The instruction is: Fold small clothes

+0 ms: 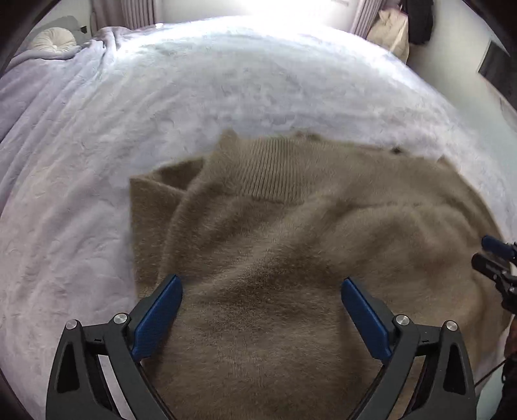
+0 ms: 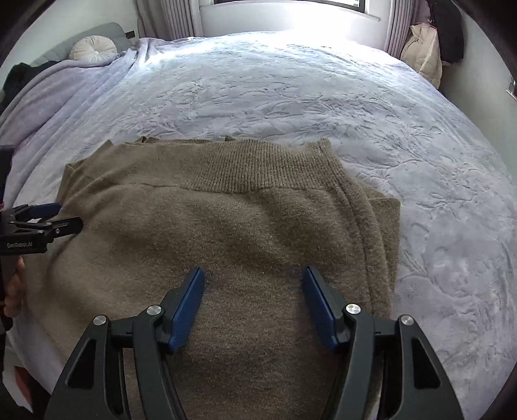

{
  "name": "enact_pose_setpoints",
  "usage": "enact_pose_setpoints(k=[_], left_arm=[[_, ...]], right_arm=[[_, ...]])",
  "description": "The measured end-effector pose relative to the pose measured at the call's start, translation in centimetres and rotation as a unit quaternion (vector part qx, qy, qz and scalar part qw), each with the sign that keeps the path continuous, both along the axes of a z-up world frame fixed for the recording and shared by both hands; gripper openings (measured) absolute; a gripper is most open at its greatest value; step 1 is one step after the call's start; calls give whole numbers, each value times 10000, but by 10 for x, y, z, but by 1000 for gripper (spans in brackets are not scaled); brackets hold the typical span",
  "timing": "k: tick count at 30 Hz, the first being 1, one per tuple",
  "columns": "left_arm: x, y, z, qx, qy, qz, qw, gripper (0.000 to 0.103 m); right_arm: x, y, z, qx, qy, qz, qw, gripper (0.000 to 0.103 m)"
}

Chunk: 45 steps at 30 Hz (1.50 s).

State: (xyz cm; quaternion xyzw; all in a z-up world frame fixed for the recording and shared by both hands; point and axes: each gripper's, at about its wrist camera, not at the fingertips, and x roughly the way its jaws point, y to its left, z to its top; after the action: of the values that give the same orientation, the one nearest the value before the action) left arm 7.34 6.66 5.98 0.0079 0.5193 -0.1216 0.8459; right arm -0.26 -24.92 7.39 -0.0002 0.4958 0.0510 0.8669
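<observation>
Sweater (image 2: 226,232) lies under both spread claws (left (image 1: 261,284), right (image 2: 253,274)).

Tan-brown sweater (image 2: 226,232) with ribbed band, pale lavender embossed-floral bedspread (image 2: 323,97), blue-padded black claws (image 1: 261,284) (image 2: 255,274)

**Bedroom lit from a far window**

A wide bed (image 2: 290,97) is covered by a pale lavender embossed blanket (image 2: 404,155). A round cream cushion (image 2: 93,48) is set at its far left. Strong daylight is admitted through the window (image 2: 284,3), flanked by pleated curtains (image 2: 171,16).
</observation>
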Motion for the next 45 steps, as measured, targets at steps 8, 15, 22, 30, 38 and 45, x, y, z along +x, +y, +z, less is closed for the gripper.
enact_pose_setpoints(k=[8,15,22,30,38,45], left_arm=[[39,-27,-15,410,127,-120,9990,101],[30,-29,-5,625,-80,-148,9979,103],[4,23,9,624,-275,182,9975,103],[5,55,-14,-46,177,483,9987,103],[23,46,-35,-759,777,410,9932,103],[25,35,-23,-1126,832,-105,9901,33]], right_arm=[[59,18,-2,-423,-2,-45,9991,81],[83,12,-15,-273,293,-319,9987,87],[29,26,13,-179,-301,-55,9994,87],[9,41,14,21,-349,98,9993,87],[6,57,-2,-70,-129,273,9995,87],[14,61,1,-185,-253,322,9990,87]])
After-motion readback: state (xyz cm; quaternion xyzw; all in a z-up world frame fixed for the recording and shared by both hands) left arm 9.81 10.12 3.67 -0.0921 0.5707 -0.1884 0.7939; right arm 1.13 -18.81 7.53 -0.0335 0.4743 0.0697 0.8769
